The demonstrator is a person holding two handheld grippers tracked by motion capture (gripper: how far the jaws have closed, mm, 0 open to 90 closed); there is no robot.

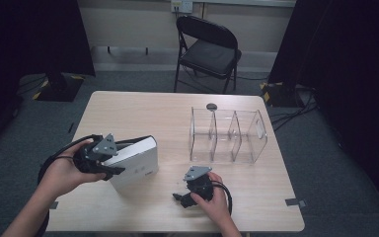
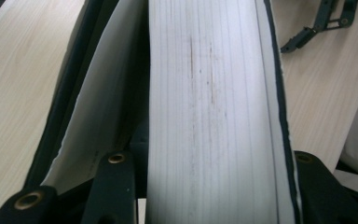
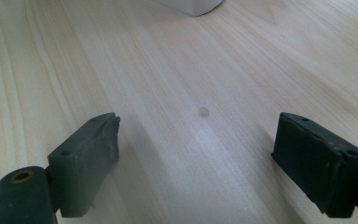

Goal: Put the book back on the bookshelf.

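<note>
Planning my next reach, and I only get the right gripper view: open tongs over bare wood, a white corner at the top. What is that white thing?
Observer: A thick white book, on the left of the table.
Operator: Is it free?
Observer: No, the left tongs are shut on its page block.
Operator: Anything else out there?
Observer: A clear three-compartment rack, empty, at the far right.

A: You're in a recording lab or studio, not a home.

B: What shows you that?

A: Black curtains (image 1: 24, 34) hang on both sides, a stand base (image 1: 59, 86) sits on hazard tape, cables (image 1: 291, 116) trail over grey carpet (image 1: 138, 79), and a folding chair (image 1: 207, 49) faces your bare wooden surface (image 1: 143, 108).
</note>
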